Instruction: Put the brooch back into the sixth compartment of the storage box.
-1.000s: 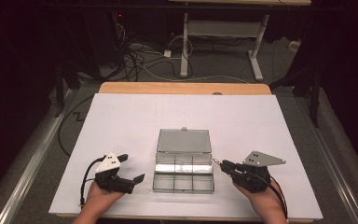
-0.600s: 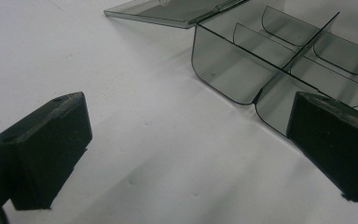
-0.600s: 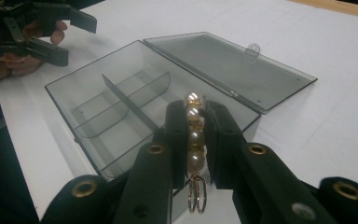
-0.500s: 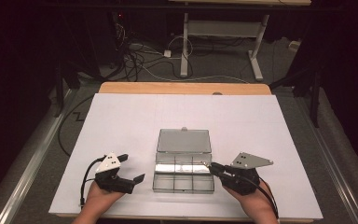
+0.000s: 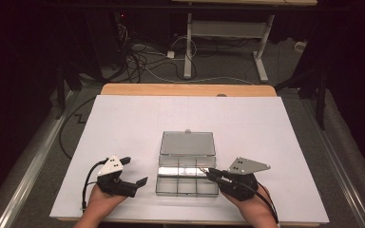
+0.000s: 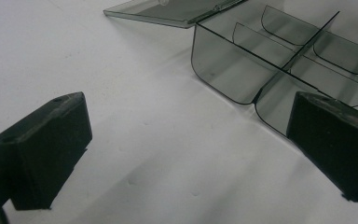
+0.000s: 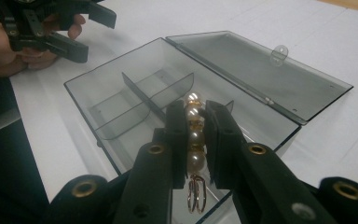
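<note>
Right gripper point(image 7: 196, 123) clamped on pearl string point(image 7: 194, 135) over the box point(image 5: 187, 172) right-hand compartments, left gripper point(image 5: 132, 173) open just left of box; string could snag a divider point(image 7: 161, 98) or slip if released early

Right tool point(image 5: 208, 173) nearer box point(image 5: 186, 164), seemingly.

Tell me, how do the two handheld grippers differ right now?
The right gripper has its fingers closed on a string of pearls; the left gripper has its fingers spread wide with nothing between them. The right one reaches over the open clear box, while the left one sits beside it on the white table. Both have black fingers and each sits in one of the person's hands.
</note>
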Available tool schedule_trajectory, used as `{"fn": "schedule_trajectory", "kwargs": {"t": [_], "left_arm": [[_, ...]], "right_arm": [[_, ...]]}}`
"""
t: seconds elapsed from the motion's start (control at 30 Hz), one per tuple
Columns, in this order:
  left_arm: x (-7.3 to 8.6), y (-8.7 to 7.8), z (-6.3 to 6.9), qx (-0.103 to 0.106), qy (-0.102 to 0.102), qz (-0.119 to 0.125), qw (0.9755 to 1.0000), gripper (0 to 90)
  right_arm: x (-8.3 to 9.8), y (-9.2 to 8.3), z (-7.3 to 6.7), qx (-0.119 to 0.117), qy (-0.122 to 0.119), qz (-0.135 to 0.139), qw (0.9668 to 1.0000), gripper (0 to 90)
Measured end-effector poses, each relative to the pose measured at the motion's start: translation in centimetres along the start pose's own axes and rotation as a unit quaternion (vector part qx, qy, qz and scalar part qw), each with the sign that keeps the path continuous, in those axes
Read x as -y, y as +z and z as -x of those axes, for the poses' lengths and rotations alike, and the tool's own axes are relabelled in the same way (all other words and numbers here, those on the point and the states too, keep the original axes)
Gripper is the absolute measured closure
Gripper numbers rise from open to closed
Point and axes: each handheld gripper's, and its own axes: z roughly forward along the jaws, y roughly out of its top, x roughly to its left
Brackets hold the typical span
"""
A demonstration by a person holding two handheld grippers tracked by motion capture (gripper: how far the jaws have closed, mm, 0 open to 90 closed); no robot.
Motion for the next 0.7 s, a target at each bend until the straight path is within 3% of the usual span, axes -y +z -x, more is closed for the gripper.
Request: {"fn": "schedule_trajectory", "kwargs": {"t": [0.7], "left_arm": [[0.0, 0.0, 0.0, 0.0, 0.002, 0.0, 1.0, 0.0]], "right_arm": [[1.2, 1.2, -0.6, 0.0, 0.003, -0.027, 0.9996, 81.2]]}}
